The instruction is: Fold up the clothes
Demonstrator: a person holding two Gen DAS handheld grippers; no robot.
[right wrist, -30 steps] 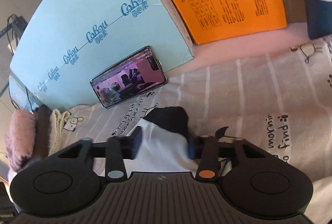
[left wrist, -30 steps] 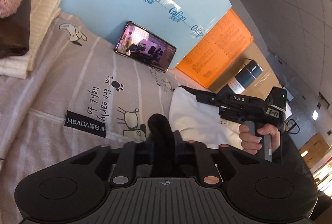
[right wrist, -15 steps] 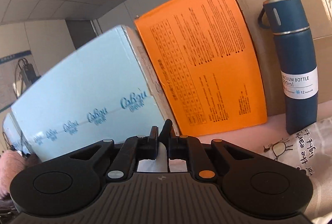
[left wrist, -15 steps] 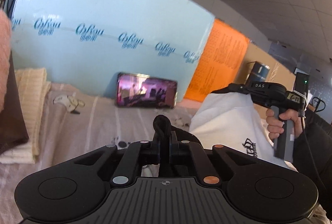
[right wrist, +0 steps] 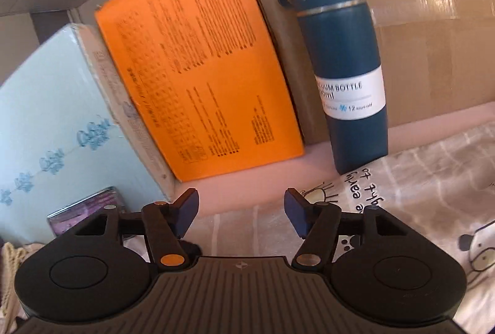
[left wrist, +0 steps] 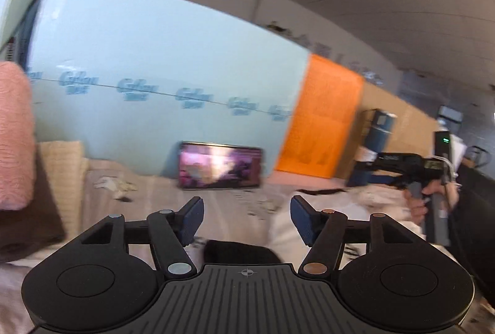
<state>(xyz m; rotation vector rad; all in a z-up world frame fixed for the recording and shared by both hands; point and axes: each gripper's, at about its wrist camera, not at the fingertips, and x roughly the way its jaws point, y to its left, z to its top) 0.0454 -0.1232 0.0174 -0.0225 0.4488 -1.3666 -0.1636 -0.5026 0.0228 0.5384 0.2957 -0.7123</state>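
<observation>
My left gripper [left wrist: 246, 218] is open and empty, held above the bed sheet [left wrist: 148, 204]. Just below it lies the white garment [left wrist: 365, 210] with a black trim piece [left wrist: 238, 252]; it spreads to the right toward the other hand. My right gripper [right wrist: 240, 215] is open and empty over the sheet [right wrist: 417, 179]; it also shows in the left wrist view [left wrist: 399, 165], held in a hand at the right. The garment is hidden in the right wrist view.
A phone [left wrist: 220, 164] leans on a light blue foam board [left wrist: 154, 62]. An orange sheet [right wrist: 198, 62], a blue vacuum bottle [right wrist: 343, 65] and a cardboard box [right wrist: 433, 49] stand at the back. Folded pink [left wrist: 14, 136] and cream [left wrist: 66, 176] clothes are stacked at left.
Both grippers were shut on the garment's black edges and lifted it; now both have opened and let it go. The garment lies on the sheet.
</observation>
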